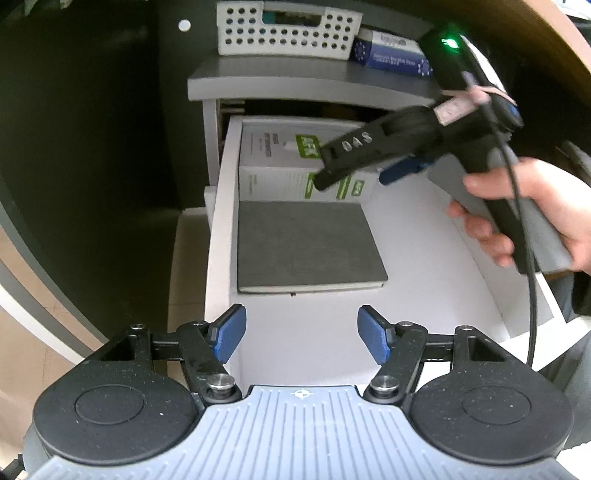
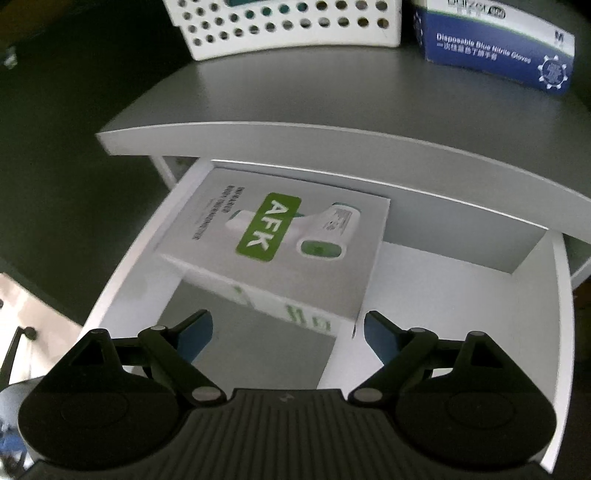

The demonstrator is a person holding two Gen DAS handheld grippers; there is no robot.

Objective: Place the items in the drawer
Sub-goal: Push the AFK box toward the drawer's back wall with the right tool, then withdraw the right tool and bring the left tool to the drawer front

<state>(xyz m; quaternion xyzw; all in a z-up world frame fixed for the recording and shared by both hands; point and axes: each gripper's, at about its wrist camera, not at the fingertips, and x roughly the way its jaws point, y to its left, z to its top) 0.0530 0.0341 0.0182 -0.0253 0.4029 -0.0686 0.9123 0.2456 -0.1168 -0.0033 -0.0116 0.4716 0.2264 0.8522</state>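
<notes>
White open drawer holds white AFK thermometer box at the back, flat grey notebook in front. Right gripper hovers nearest above both, left gripper at the front; both spread, empty.

Left tongs spread wide, empty, above the near end of the open white drawer. Inside — grey notebook lying flat, white AFK box just behind it. Right tongs, held by a hand, hover over the box — perforated basket on cabinet top.
</notes>
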